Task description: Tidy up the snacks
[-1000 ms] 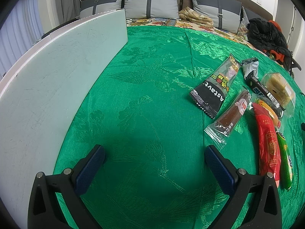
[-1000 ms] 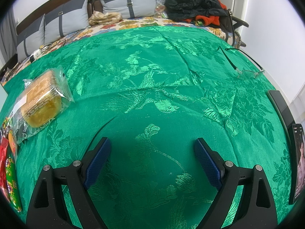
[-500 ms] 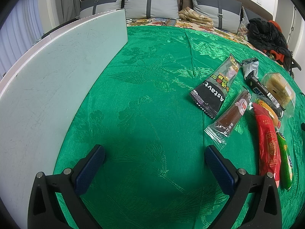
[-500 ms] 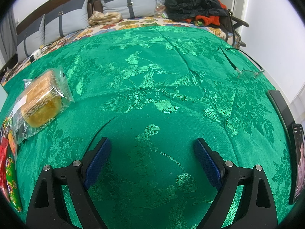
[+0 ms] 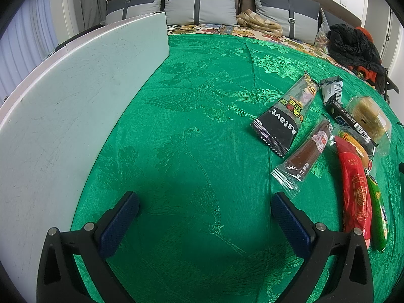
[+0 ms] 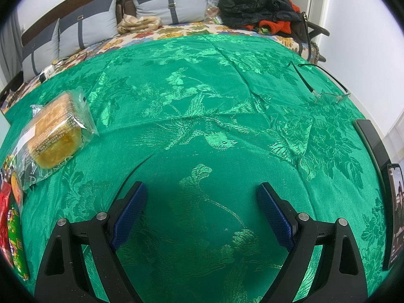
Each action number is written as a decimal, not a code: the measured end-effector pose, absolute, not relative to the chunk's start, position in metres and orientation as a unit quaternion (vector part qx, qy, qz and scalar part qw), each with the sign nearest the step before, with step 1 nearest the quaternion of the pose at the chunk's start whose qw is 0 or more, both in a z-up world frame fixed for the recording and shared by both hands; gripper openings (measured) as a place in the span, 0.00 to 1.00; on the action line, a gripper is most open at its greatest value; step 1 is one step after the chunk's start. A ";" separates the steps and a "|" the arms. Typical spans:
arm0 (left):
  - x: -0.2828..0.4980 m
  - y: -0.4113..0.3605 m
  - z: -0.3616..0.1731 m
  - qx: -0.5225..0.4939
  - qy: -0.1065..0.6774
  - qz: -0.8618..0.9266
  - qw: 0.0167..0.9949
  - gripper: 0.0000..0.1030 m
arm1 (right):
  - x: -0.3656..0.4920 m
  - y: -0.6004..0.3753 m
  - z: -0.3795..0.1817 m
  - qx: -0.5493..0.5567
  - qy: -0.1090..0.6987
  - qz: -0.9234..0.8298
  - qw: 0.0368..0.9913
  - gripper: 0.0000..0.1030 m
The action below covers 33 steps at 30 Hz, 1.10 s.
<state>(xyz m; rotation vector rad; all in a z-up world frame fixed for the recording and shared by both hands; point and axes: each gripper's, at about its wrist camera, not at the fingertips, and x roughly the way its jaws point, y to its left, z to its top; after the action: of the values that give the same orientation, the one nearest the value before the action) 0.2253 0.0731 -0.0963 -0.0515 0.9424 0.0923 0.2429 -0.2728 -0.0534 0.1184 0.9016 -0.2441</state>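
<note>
Several snacks lie in a cluster on the green cloth, right of my left gripper (image 5: 204, 209), which is open and empty. Among them are a black Astavt packet (image 5: 285, 121), a brown bar in clear wrap (image 5: 306, 151), a red sausage (image 5: 356, 186), a green sausage (image 5: 378, 209), a dark bar (image 5: 351, 121), a small grey packet (image 5: 332, 88) and a wrapped yellow cake (image 5: 370, 118). In the right wrist view the cake (image 6: 53, 131) lies far left, beside the red sausage (image 6: 5, 212) and green sausage (image 6: 16, 242). My right gripper (image 6: 202, 202) is open over bare cloth.
A white board (image 5: 63, 106) covers the left side of the surface. Glasses (image 6: 325, 96) and a dark phone (image 6: 394, 212) lie at the right edge. Grey pillows (image 5: 199, 5) and a black and red clothes heap (image 6: 255, 5) sit behind.
</note>
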 end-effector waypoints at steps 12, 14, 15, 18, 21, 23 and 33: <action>0.226 0.073 -0.097 -0.025 0.453 0.044 0.890 1.00 | 0.243 -0.273 -0.053 0.057 0.434 -0.118 0.891 0.89; 0.226 0.073 -0.097 -0.025 0.453 0.045 0.890 1.00 | 0.243 -0.273 -0.053 0.057 0.434 -0.118 0.891 0.89; 0.226 0.073 -0.097 -0.025 0.453 0.045 0.890 1.00 | 0.243 -0.272 -0.053 0.057 0.434 -0.118 0.891 0.89; 0.226 0.073 -0.097 -0.025 0.453 0.045 0.890 1.00 | 0.243 -0.273 -0.053 0.057 0.435 -0.118 0.891 0.89; 0.226 0.073 -0.097 -0.025 0.453 0.045 0.890 1.00 | 0.243 -0.273 -0.053 0.057 0.435 -0.118 0.891 0.89; 0.226 0.073 -0.097 -0.025 0.453 0.045 0.890 1.00 | 0.243 -0.272 -0.053 0.057 0.435 -0.118 0.891 0.89; 0.226 0.073 -0.097 -0.025 0.453 0.045 0.890 1.00 | 0.180 -0.273 -0.007 0.126 0.288 -0.057 0.947 0.87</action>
<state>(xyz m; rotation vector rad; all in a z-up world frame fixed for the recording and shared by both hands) 0.2258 0.0727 -0.0969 -0.0512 0.9414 0.0939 0.1802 -0.2731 -0.0068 0.2555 0.5872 -0.1171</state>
